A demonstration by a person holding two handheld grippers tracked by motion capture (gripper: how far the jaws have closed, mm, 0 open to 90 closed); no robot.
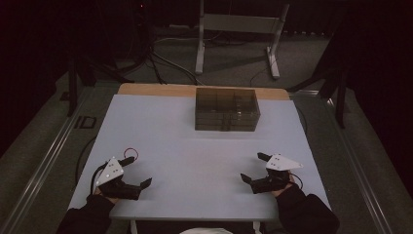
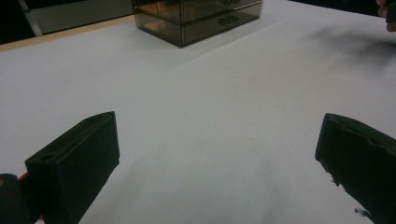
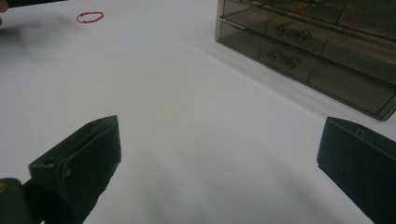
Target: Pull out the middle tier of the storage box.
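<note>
Jaws of the left gripper are spread wide with nothing between them, and it is held low over the near left part of the white rectangular surface. Just beside its far jaw, a small red wire ring is seen lying flat on the white top; whether it is touched by the jaw cannot be told. The same ring is shown far off in the right gripper view.

The right gripper is likewise spread wide and empty, and it is held over the near right part of the surface, well apart from the left one. Both are pointed inward, toward each other.

Farther out, at the far middle of the surface, a smoky translucent plastic drawer box is set upright, well apart from both grippers. In the right gripper view, stacked drawers with small handles are seen on its front, all pushed in. A strip of bare wooden tabletop is left uncovered behind the white top.
</note>
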